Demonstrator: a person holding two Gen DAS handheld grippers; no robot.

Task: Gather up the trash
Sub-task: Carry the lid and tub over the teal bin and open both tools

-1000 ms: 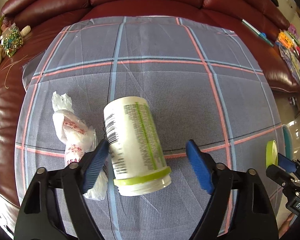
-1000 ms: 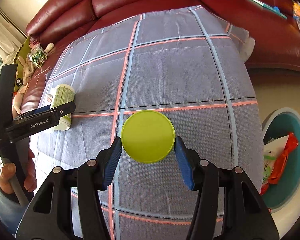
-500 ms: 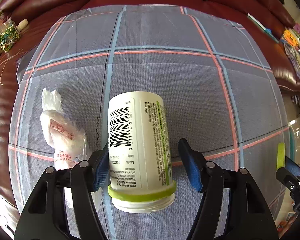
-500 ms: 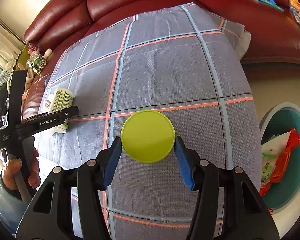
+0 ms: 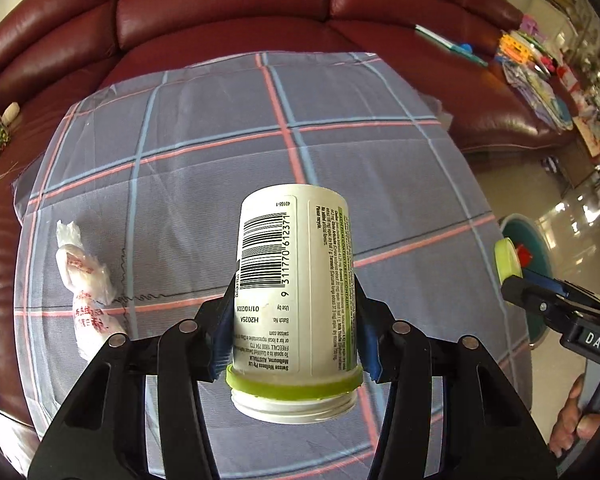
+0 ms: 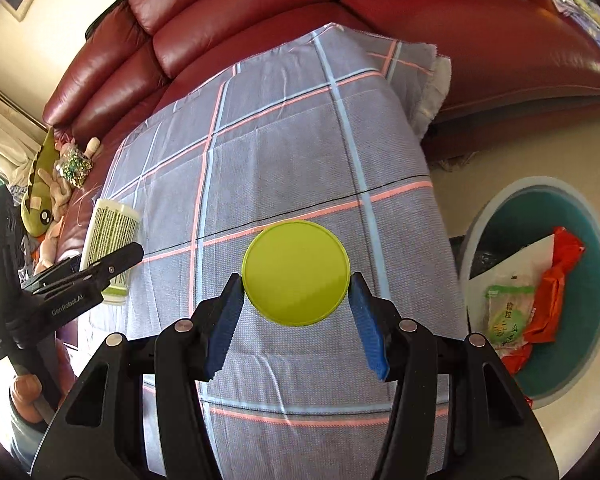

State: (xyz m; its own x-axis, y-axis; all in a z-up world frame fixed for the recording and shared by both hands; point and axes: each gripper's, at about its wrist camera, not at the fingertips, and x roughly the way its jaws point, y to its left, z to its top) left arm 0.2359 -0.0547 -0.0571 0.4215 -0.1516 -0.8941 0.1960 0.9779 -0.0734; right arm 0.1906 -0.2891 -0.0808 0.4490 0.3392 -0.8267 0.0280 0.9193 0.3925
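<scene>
Checked cloth covers the seat of a dark red leather sofa, and that cloth point(image 5: 228, 152) is where the trash lay. At its left a knotted white plastic bag point(image 5: 86, 292) lies untouched, so it remains to be picked up. Right of it, the left gripper point(image 5: 296, 320) has its jaws closed on a white supplement bottle point(image 5: 296, 280), lidless and lifted clear of the cloth. Further right, the right gripper point(image 6: 296, 312) has its jaws clamped on the edges of the bottle's lime-green lid point(image 6: 296, 273), held above the cloth. On the floor at the far right stands a teal bin point(image 6: 588, 364) with wrappers point(image 6: 540, 300) already in it. By my reading, both held pieces must yet reach the bin, then the bag.
</scene>
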